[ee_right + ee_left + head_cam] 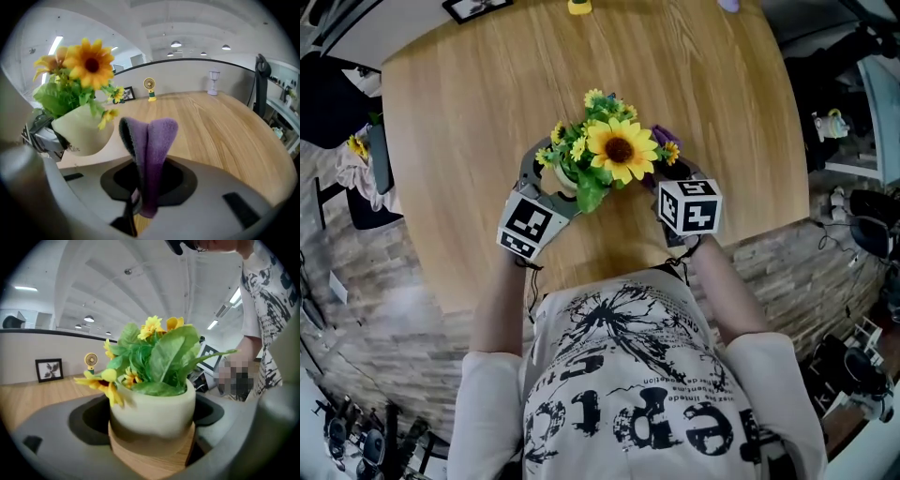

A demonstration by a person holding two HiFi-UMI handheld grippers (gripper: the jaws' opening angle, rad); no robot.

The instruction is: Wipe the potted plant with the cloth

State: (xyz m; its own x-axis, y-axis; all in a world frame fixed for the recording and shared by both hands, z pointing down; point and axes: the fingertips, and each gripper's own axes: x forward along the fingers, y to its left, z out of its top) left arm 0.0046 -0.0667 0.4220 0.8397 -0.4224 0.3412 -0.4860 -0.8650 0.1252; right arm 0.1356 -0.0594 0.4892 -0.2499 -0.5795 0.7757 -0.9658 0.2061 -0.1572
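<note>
Left hand-held gripper [151,441] grips the potted plant [153,397] by its pot, jaws wide (pot tilted, held off the counter [225,126]). Right hand-held gripper [147,190] pinches a folded purple cloth [152,145], just beside the plant.

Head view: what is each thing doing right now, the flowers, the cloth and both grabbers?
cream pot of yellow artificial flowers: tilted, clamped between the jaws of the left gripper.
left gripper: shut on the pot.
purple fleece cloth: folded over, pinched at its lower end, sticking up.
right gripper: shut on the cloth, beside the pot.
</note>
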